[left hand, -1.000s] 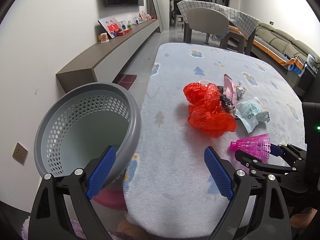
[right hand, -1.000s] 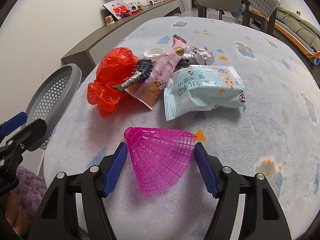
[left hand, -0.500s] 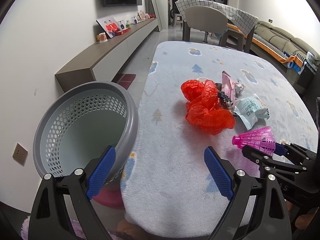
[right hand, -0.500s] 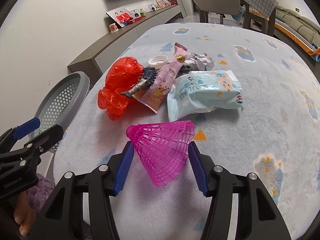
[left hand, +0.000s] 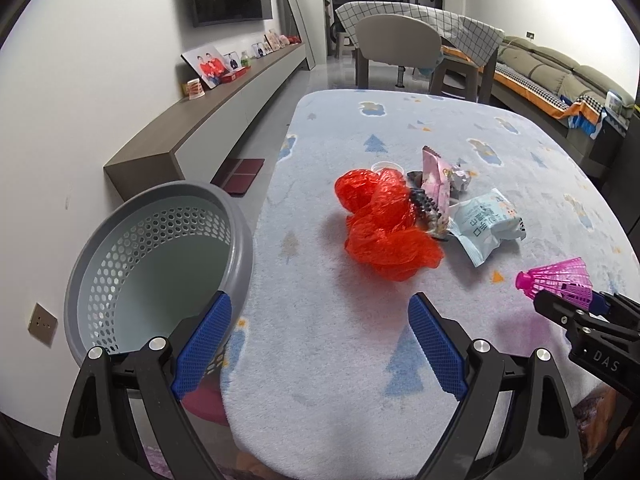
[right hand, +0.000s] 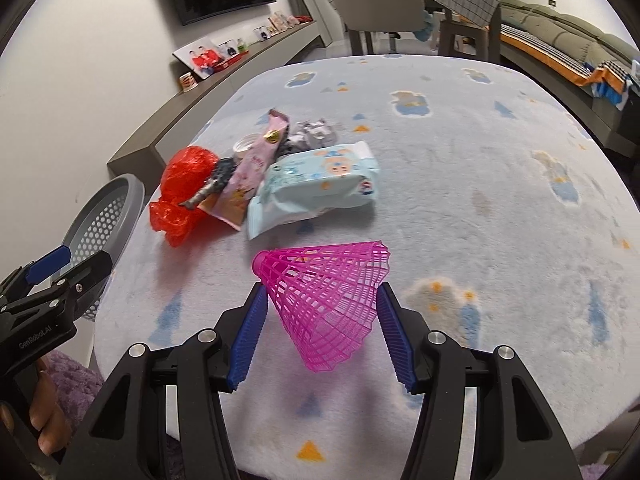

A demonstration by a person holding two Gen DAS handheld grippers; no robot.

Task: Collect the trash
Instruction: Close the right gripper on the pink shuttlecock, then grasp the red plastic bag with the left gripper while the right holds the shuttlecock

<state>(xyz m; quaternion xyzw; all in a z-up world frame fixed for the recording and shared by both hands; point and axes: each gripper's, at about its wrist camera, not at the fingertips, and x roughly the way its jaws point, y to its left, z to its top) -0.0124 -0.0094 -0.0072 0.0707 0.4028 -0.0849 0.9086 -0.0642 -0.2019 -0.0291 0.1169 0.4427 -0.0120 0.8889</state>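
Note:
My right gripper is shut on a pink plastic shuttlecock and holds it above the table's near edge; it also shows in the left wrist view. My left gripper is open and empty, between the grey perforated basket and the table. On the table lies a pile: a red plastic bag, a pink snack wrapper, a light blue wipes pack, crumpled foil and a white cap.
The table carries a pale blue fleecy cover. The basket hangs off the table's left edge. A low wall shelf with photos runs along the left. A chair and sofa stand beyond.
My right gripper closed on the shuttlecock and lifted it off the table, drawing back toward the near edge. The left gripper stayed open by the basket.

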